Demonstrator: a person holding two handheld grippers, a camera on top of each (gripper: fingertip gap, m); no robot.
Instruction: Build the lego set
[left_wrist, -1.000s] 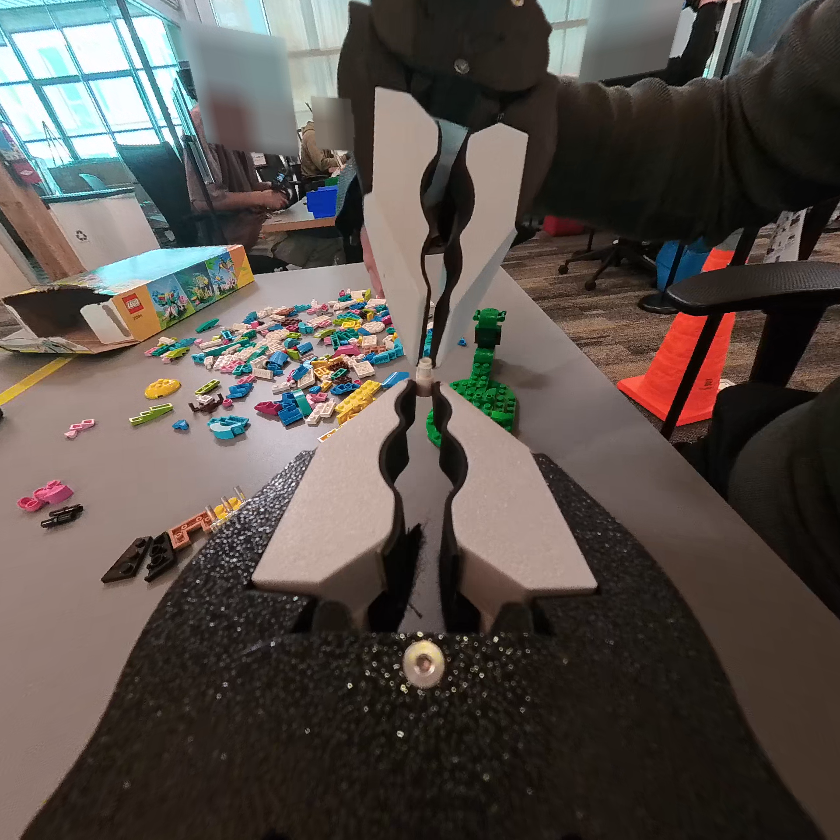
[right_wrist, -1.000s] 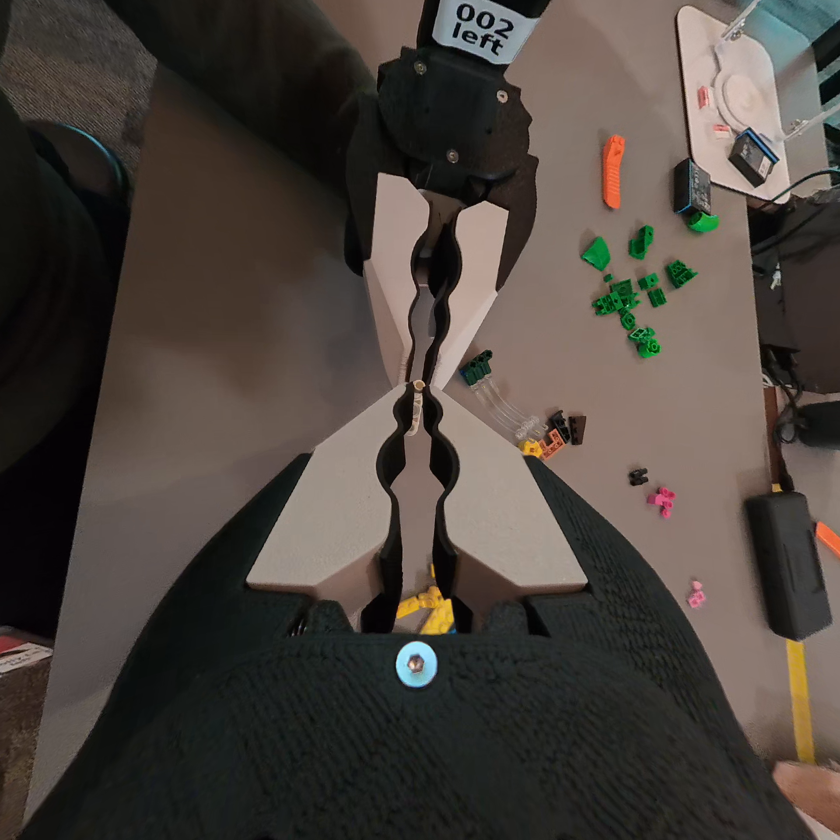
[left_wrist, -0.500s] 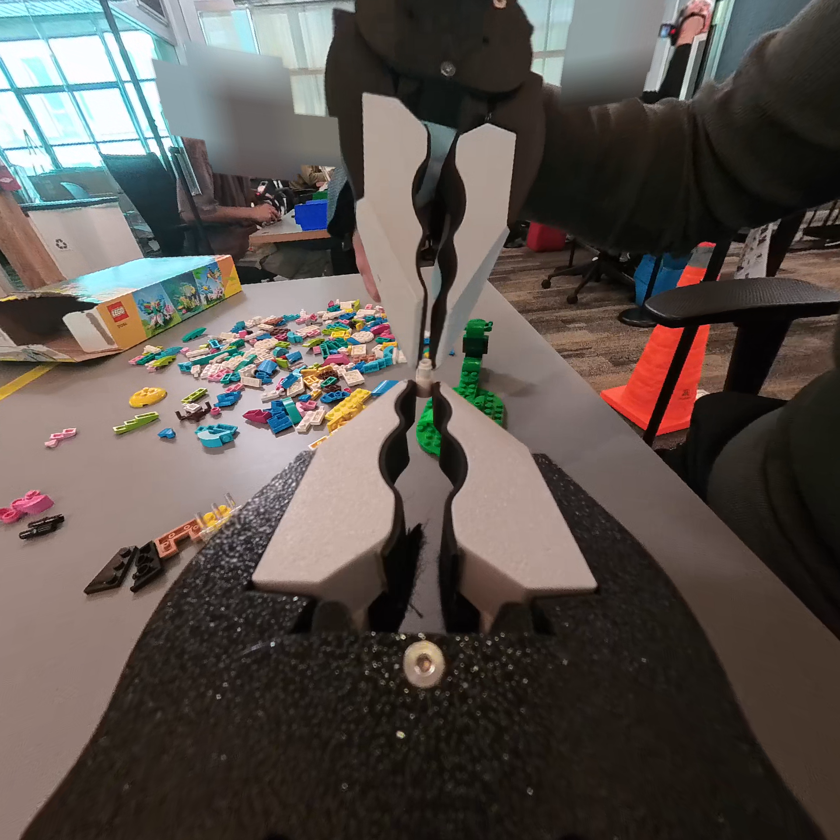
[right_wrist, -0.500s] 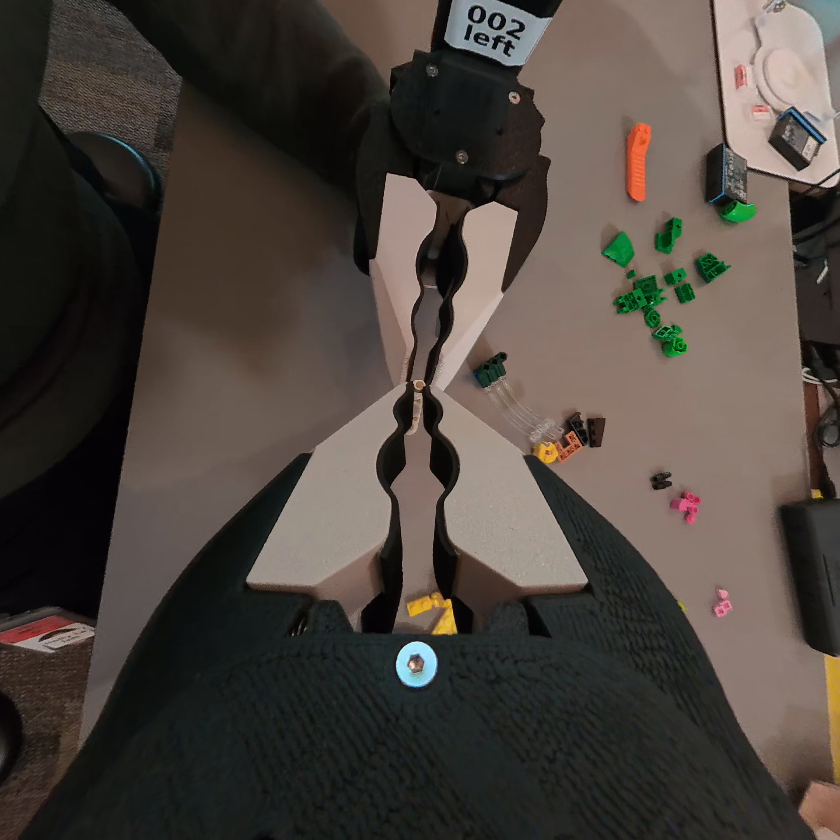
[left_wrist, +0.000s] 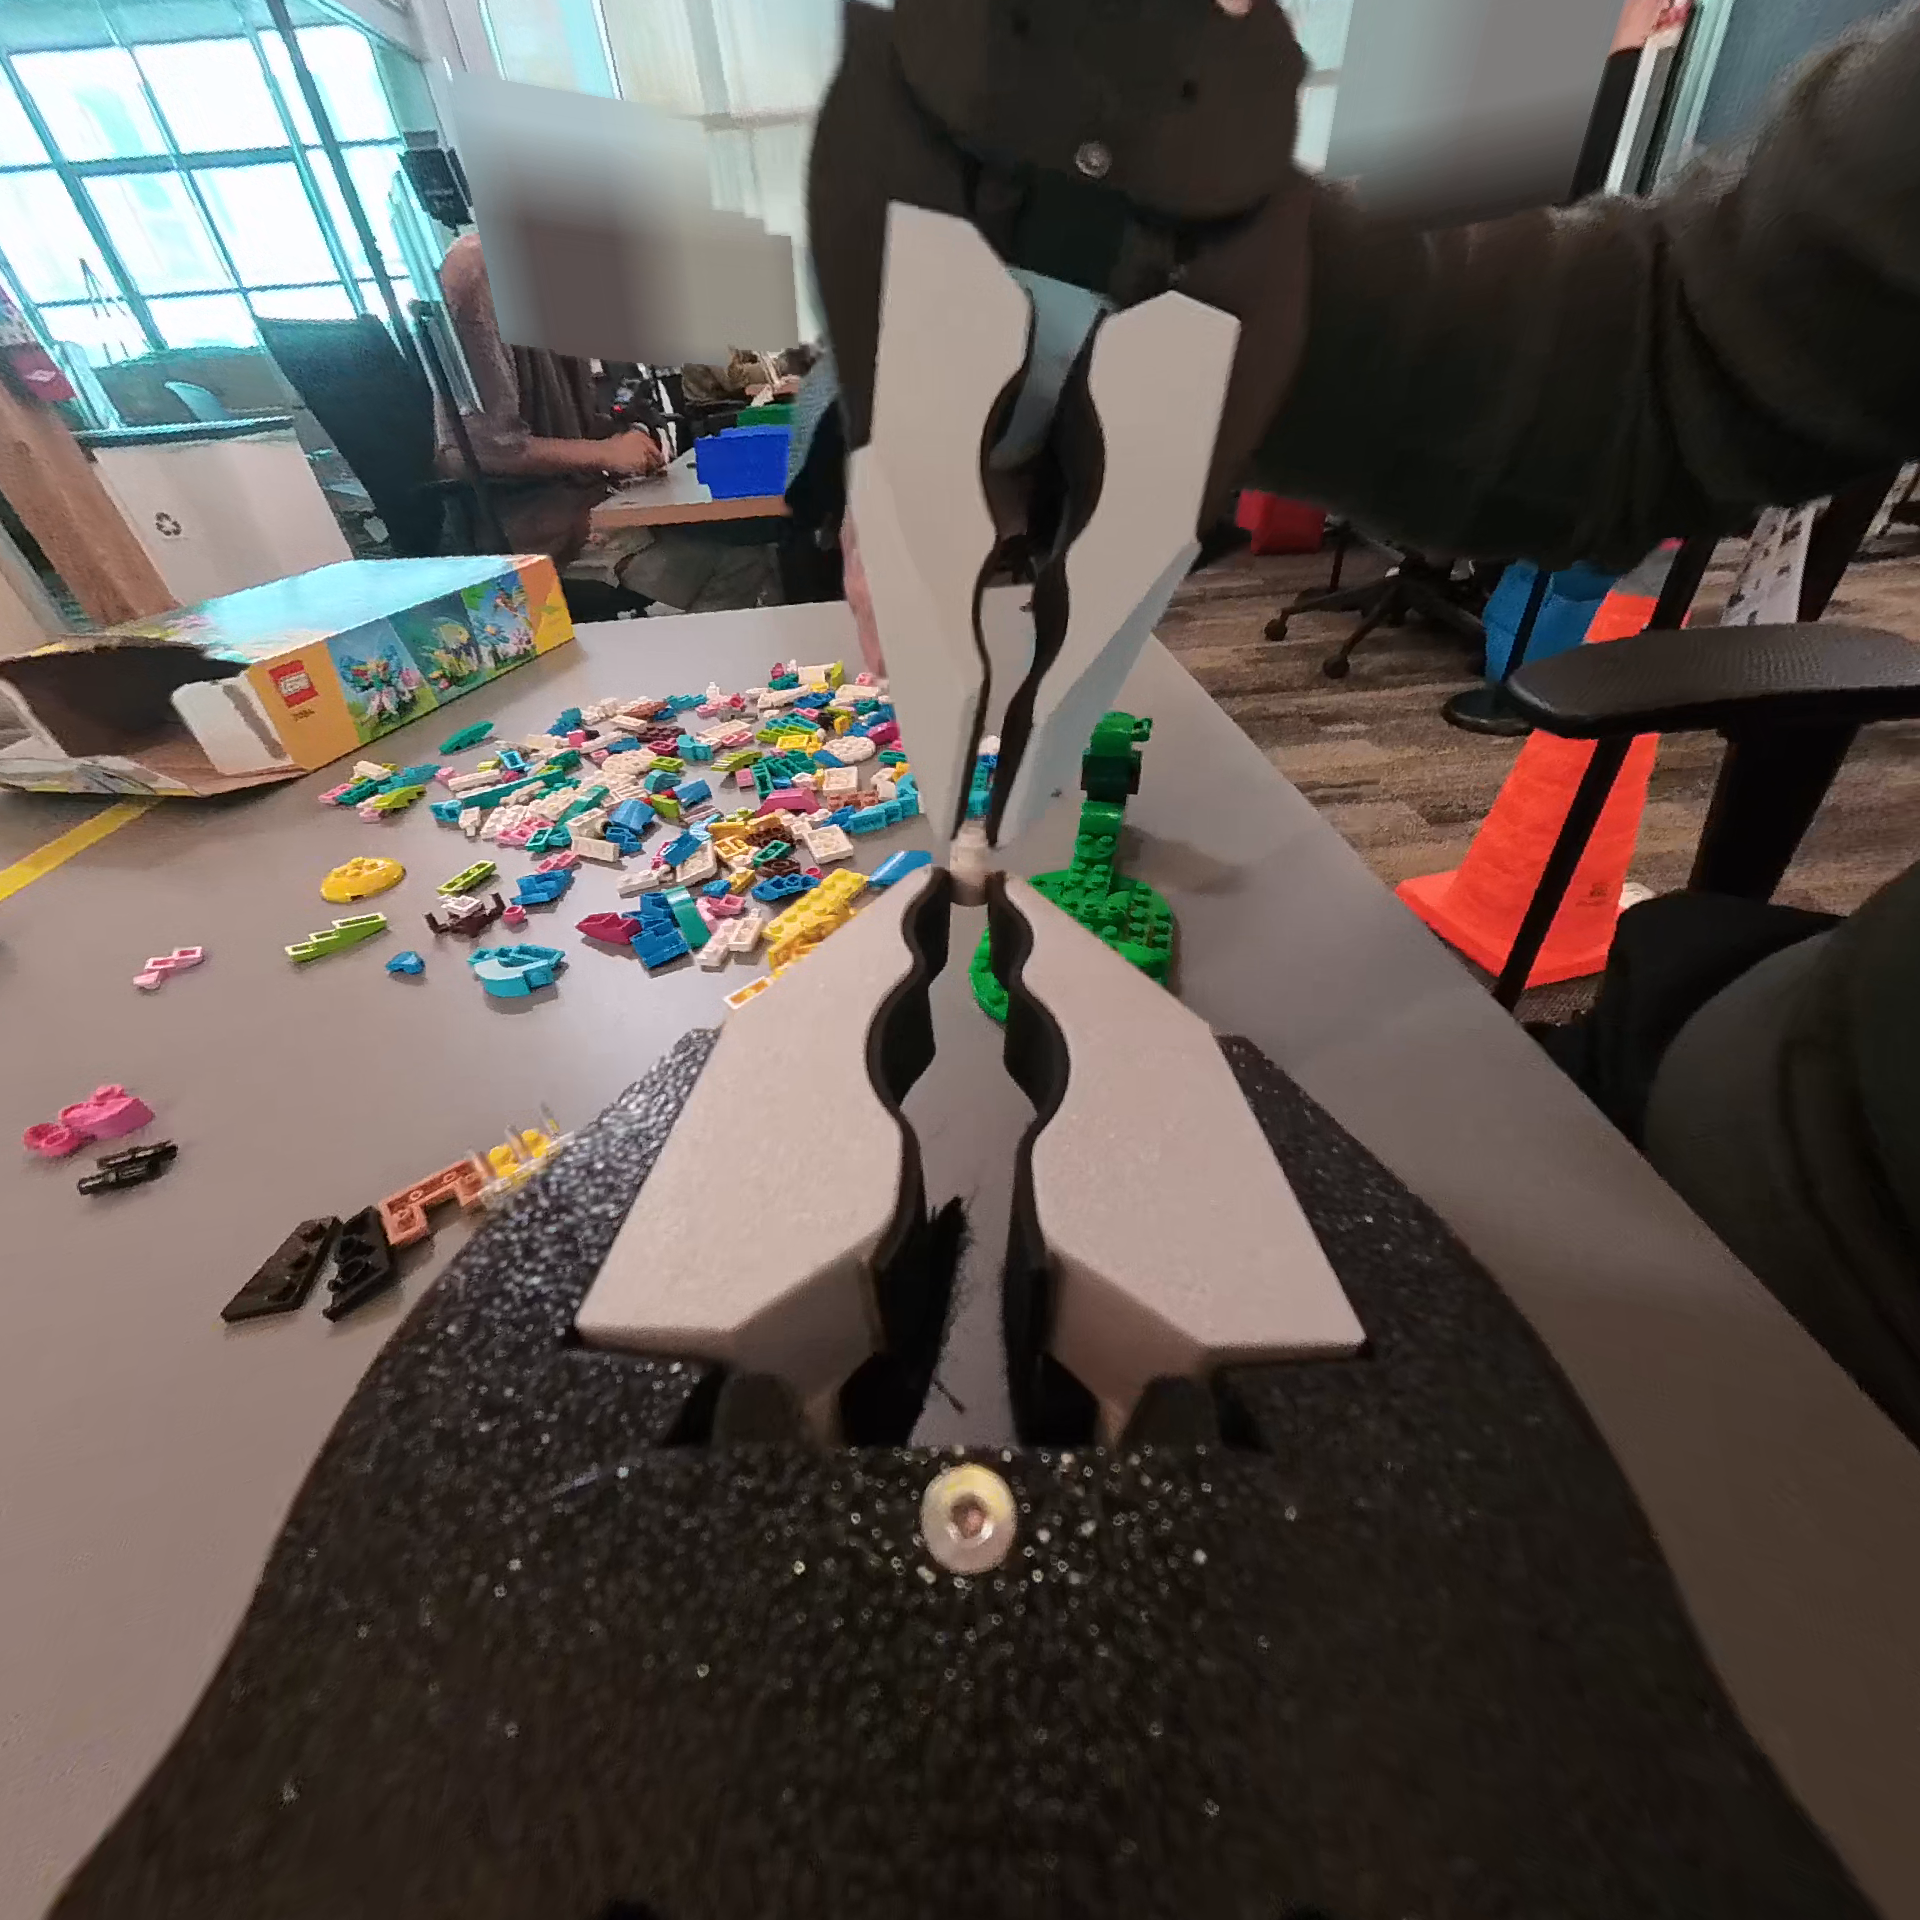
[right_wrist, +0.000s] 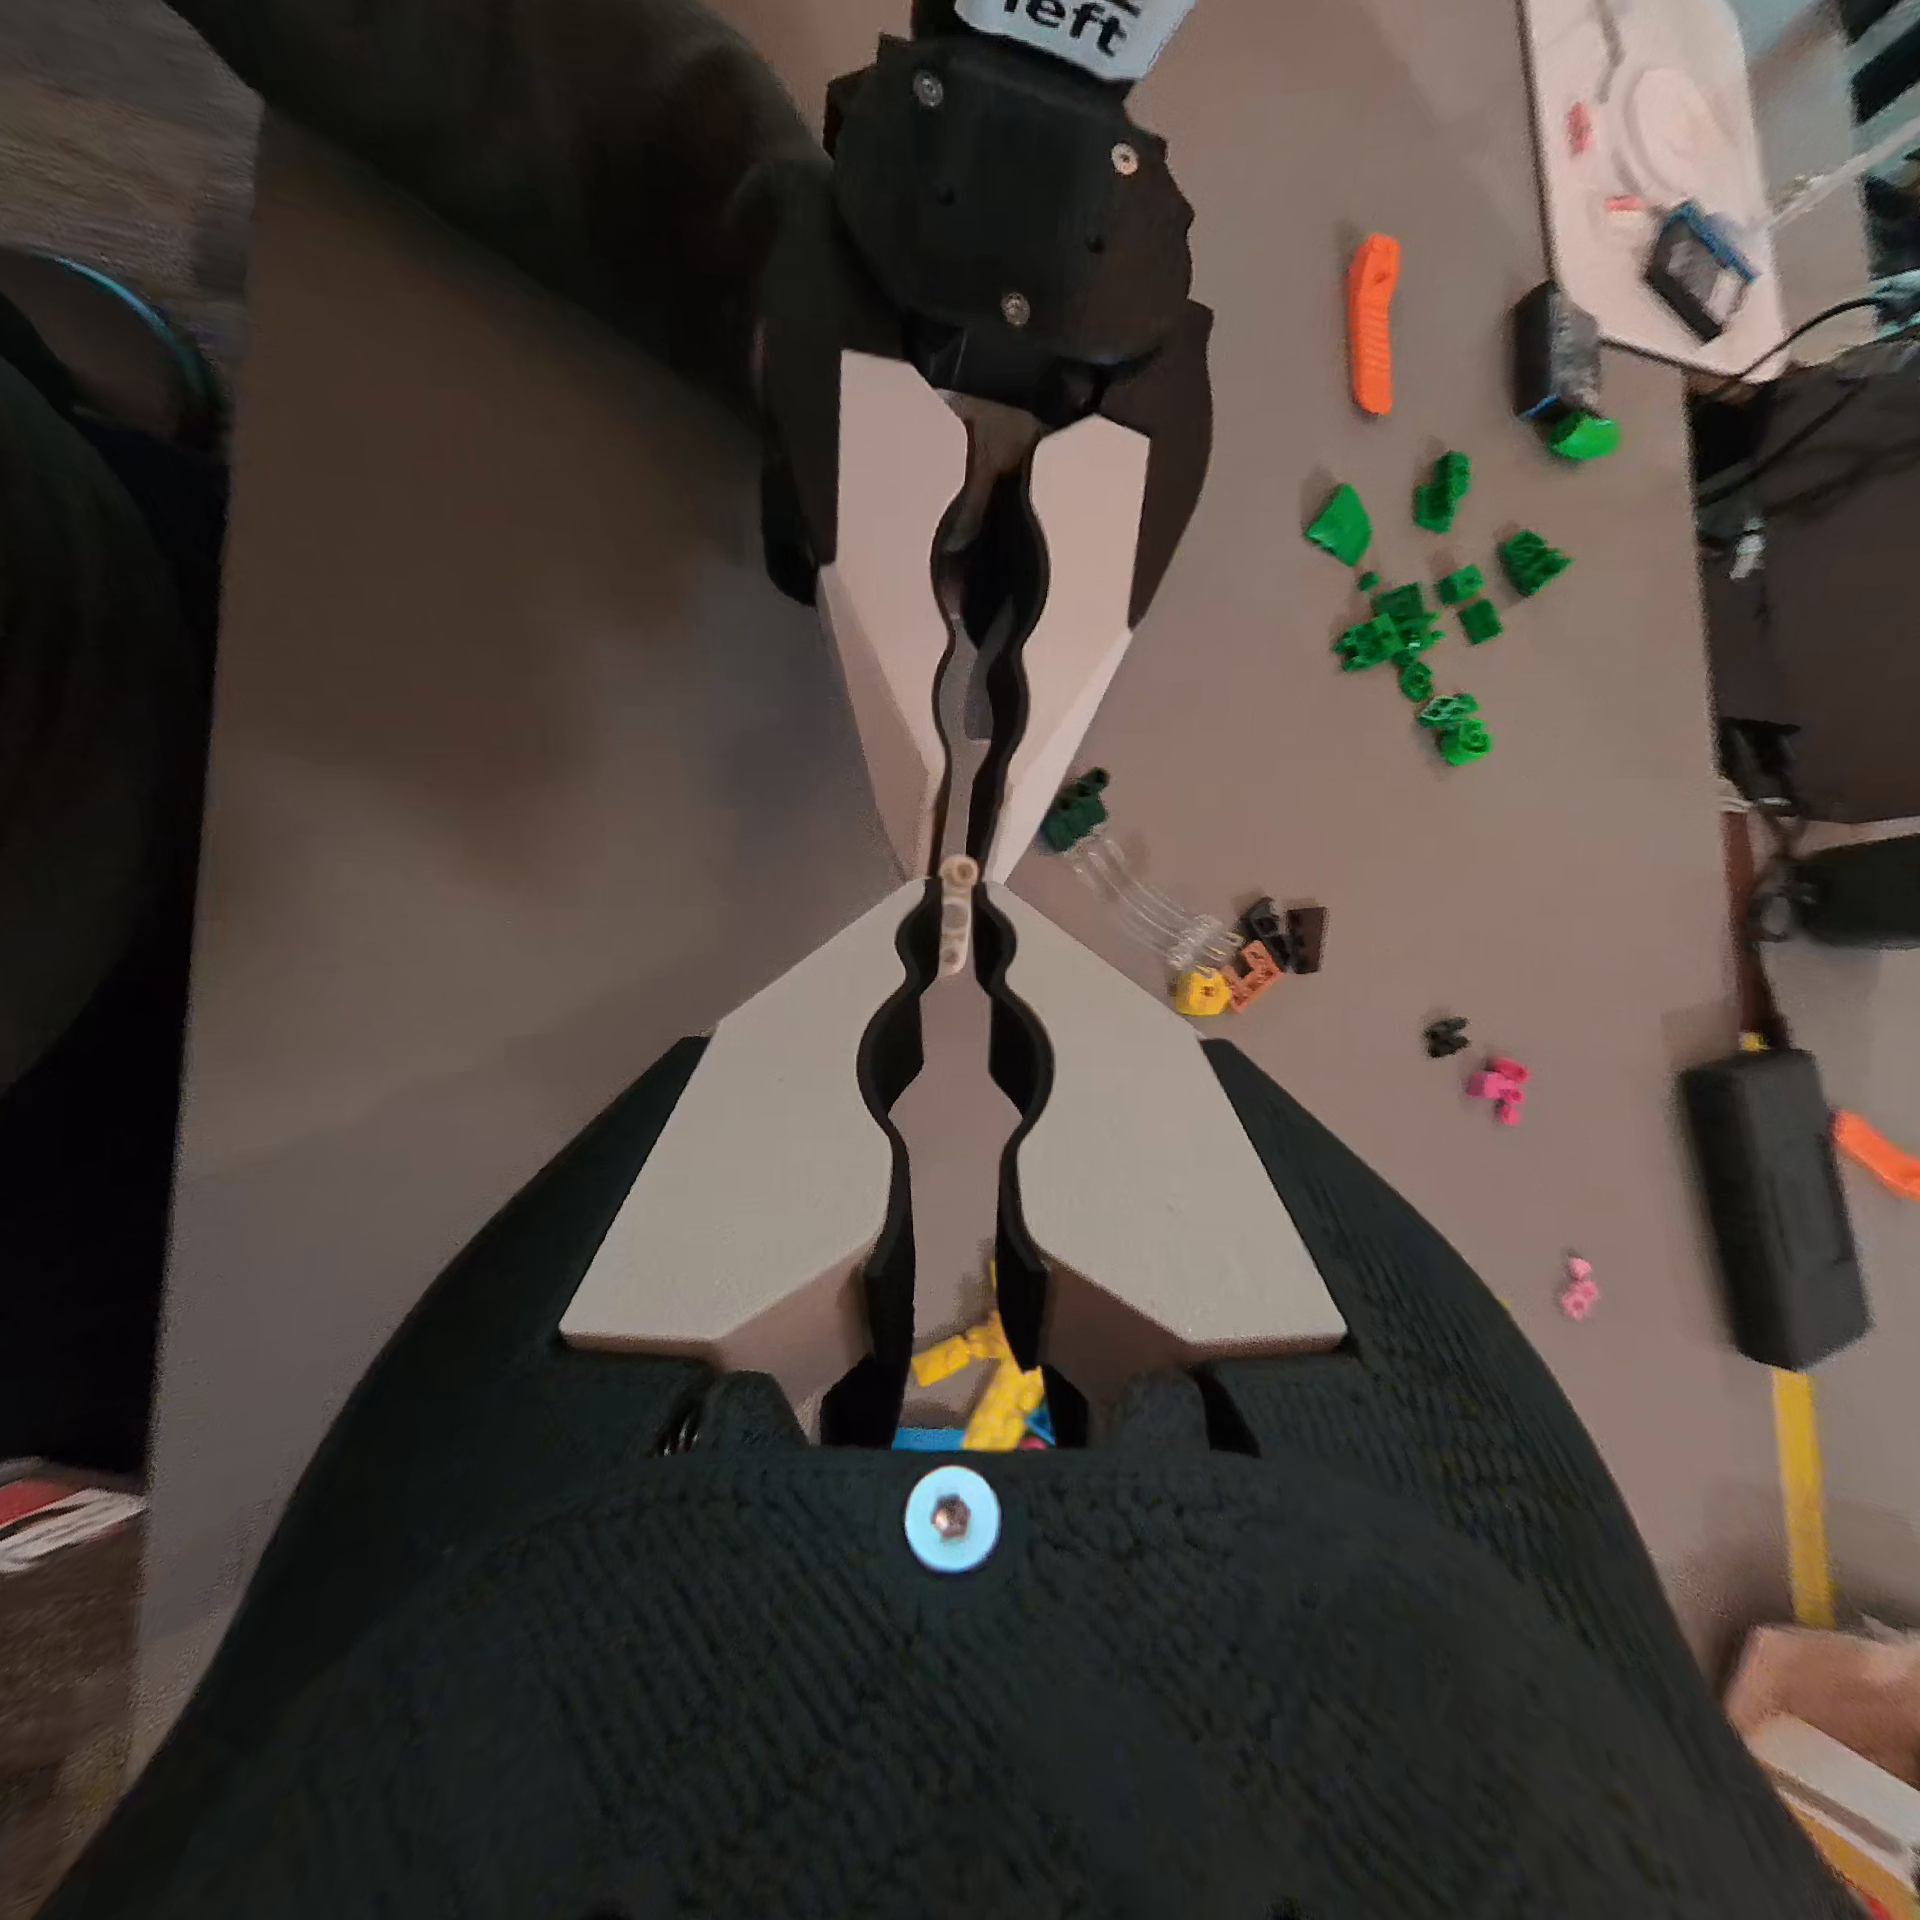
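fingers (left_wrist: 790, 1143) first: drawn in to a thin slit on the left gripper (left_wrist: 968, 883), likewise on the right gripper (right_wrist: 956, 894), meeting tip to tip above the table (left_wrist: 260, 1049). clamped in the right tips, a small tan piece (right_wrist: 954, 935), its round end reaching across into the left tips; looks pinched from both sides, though cannot tell whether one part or two pressed together. compared with half a second back, barely altered: same tip-to-tip hold, same piece, only a slight drift of the joined pair over the tabletop, with blur in the right wrist view. probably means a hand-over or a press-fit in mid-air, not yet finished, so no new part on the model yet. around, from big to small: opened set box (left_wrist: 364, 665) lying at the far left; orange cone (left_wrist: 1538, 831) and a chair armrest (left_wrist: 1714, 675) off the table edge, out of the way; wide scatter of loose bricks (left_wrist: 675, 821) beyond the left fingers; green build (left_wrist: 1101, 904) standing just behind the meeting tips, near enough to get knocked on a careless lowering; black block (right_wrist: 1766, 1205) near the yellow tape; orange separator tool (right_wrist: 1371, 322); cluster of green pieces (right_wrist: 1413, 623); clear stalks (right_wrist: 1132, 904) beside yellow, orange and black bits. directly under the tips, bare table, nothing blocking.
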